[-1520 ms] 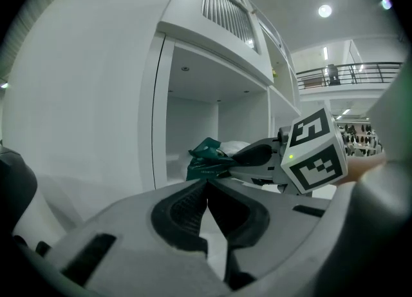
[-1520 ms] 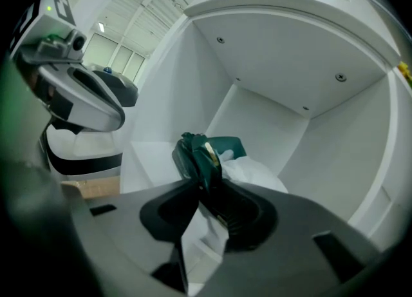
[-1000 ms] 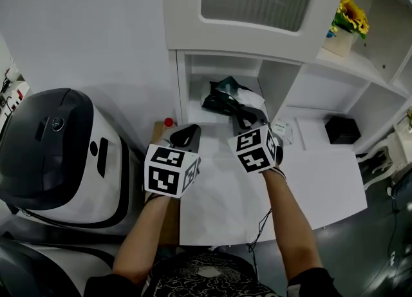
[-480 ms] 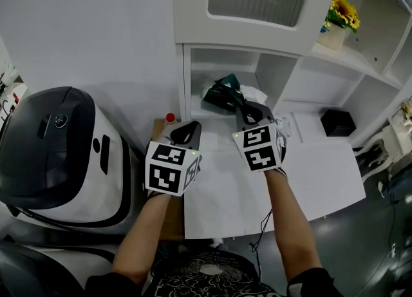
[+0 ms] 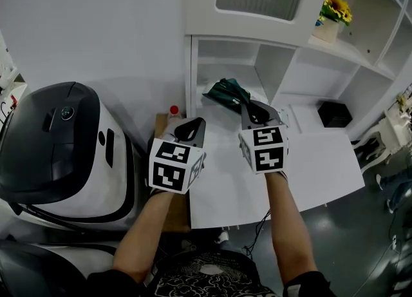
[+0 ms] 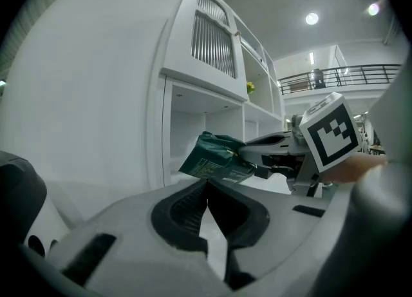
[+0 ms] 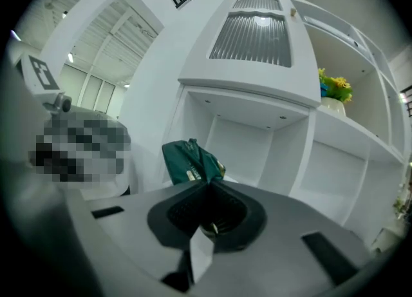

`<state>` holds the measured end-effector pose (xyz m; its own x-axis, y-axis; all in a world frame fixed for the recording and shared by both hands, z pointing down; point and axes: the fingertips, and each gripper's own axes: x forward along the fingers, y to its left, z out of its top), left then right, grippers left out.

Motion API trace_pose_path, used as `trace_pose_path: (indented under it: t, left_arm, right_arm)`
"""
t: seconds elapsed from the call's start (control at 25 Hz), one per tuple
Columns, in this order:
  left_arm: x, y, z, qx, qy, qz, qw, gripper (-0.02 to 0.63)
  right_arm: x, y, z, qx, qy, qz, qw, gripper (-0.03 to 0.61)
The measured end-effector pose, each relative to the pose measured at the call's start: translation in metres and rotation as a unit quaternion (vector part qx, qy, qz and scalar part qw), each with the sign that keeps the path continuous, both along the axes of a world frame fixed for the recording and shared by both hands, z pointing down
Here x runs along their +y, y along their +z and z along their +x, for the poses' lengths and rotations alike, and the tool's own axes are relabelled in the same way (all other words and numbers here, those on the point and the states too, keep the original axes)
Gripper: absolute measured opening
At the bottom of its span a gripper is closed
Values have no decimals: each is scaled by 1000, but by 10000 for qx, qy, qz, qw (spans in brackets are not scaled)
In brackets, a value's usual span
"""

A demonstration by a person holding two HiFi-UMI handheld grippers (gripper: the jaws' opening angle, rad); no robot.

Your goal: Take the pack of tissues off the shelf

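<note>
The pack of tissues (image 5: 225, 91) is dark green with a crumpled wrapper. My right gripper (image 5: 252, 110) is shut on its near end and holds it in the air at the mouth of the lower left shelf cell (image 5: 222, 64). The right gripper view shows the pack (image 7: 187, 162) sticking up past the closed jaws. In the left gripper view the pack (image 6: 215, 159) hangs from the right gripper (image 6: 283, 154). My left gripper (image 5: 190, 125) is shut and empty, level with the right one and to its left, over the table's left edge.
A white shelf unit (image 5: 302, 76) stands behind the white table (image 5: 309, 167). A black box (image 5: 333, 114) sits in a right-hand cell, and a sunflower pot (image 5: 331, 15) stands higher up. A large white and black machine (image 5: 58, 154) fills the left. A red-capped bottle (image 5: 174, 110) stands beside it.
My right gripper has drawn the pack out from the shelf cell toward its front. The left gripper has kept its place beside it.
</note>
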<state>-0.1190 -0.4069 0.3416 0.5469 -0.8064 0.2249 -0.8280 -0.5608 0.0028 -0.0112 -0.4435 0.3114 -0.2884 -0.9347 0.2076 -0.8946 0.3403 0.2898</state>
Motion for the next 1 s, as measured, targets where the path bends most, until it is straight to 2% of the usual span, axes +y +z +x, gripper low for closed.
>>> trace_pose_path:
  t: [0.28, 0.68, 1.0]
  left_arm:
    - [20, -2, 6, -14, -238, 64, 9997, 8]
    - [59, -1, 56, -86, -616, 180, 9979, 6]
    - [86, 3, 77, -153, -918, 250, 9953, 6]
  right_arm:
    - [29, 2, 12, -249, -127, 44, 9996, 8]
    - [75, 7, 58, -614, -471, 57, 9970, 8]
    - [108, 18, 83, -823, -705, -12, 9941, 9]
